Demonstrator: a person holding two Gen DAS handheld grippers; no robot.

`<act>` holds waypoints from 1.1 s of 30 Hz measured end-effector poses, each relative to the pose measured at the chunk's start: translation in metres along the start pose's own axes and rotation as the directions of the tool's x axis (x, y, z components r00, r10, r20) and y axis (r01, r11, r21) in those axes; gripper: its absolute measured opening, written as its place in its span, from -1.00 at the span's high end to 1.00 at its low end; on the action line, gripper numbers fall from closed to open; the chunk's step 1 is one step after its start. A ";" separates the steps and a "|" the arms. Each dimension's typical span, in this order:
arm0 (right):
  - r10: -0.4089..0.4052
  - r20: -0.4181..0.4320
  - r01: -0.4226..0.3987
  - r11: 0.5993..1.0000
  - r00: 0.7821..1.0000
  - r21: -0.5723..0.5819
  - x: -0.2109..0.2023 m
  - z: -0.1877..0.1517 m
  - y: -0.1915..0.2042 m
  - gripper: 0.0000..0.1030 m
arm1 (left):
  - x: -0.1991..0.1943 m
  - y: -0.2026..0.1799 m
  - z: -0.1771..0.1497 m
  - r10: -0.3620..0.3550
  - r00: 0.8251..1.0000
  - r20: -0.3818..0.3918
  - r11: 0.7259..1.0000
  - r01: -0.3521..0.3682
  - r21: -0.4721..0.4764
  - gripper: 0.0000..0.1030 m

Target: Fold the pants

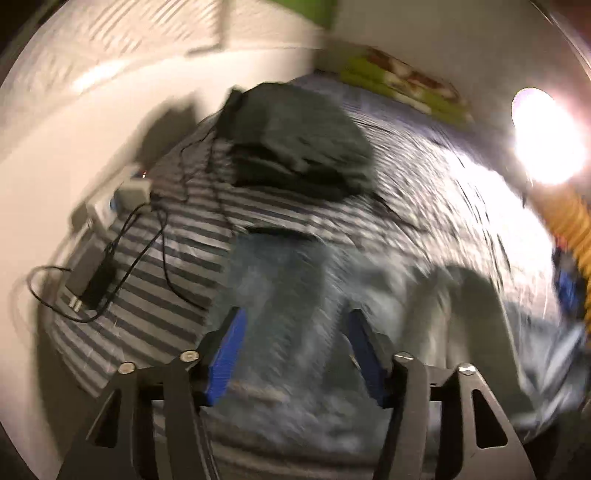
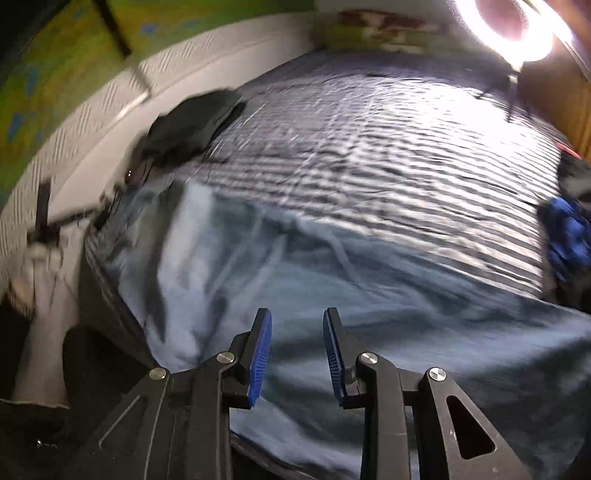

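Dim bedroom, lamp glaring (image 2: 517,33) over a bed with a grey-and-white striped sheet (image 2: 388,147). Blue-padded fingers of both grippers standing spread and empty: left gripper (image 1: 295,325) wide, right gripper (image 2: 297,321) narrower, hovering just above the light-blue denim pants (image 2: 295,266) lying rumpled along the near edge. Probably reaching for an edge; pinching seam or hem, not loose cloth, seeming wise. Staying clear of the folded dark garments (image 1: 295,140) and black charger cable (image 1: 122,240).
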State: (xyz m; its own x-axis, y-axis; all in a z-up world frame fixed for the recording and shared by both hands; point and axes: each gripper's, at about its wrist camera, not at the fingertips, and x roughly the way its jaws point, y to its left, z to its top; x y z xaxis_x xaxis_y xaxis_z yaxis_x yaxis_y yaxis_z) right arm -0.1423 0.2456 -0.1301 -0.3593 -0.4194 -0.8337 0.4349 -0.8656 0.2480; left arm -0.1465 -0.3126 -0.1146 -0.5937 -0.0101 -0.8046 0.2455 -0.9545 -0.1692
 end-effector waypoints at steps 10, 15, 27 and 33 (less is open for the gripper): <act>0.008 -0.122 -0.008 1.000 0.993 0.004 0.046 0.002 0.026 0.46 | 0.117 0.049 0.061 -0.070 0.982 -0.176 0.996 0.060 -0.061 -0.66; -0.072 -0.178 0.072 0.997 0.981 -0.003 0.064 -0.015 0.027 0.45 | 0.148 0.049 0.050 -0.092 0.980 -0.175 0.993 0.077 -0.093 -0.67; -0.182 -0.192 0.200 0.976 0.964 0.080 0.067 -0.038 0.001 0.30 | 0.099 0.032 0.037 -0.028 0.999 -0.037 0.998 0.026 -0.052 0.94; -0.231 -0.197 0.246 0.968 0.953 0.056 0.064 -0.046 -0.004 0.30 | 0.062 0.019 0.043 0.084 0.995 0.055 0.992 -0.089 0.085 0.93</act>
State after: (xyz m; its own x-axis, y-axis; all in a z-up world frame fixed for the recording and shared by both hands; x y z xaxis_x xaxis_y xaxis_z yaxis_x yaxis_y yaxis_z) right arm -0.1294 0.2350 -0.2068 -0.2799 -0.1459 -0.9489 0.2860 -0.9562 0.0627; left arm -0.2116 -0.3446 -0.1431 -0.6120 -0.1066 -0.7836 0.2307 -0.9718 -0.0480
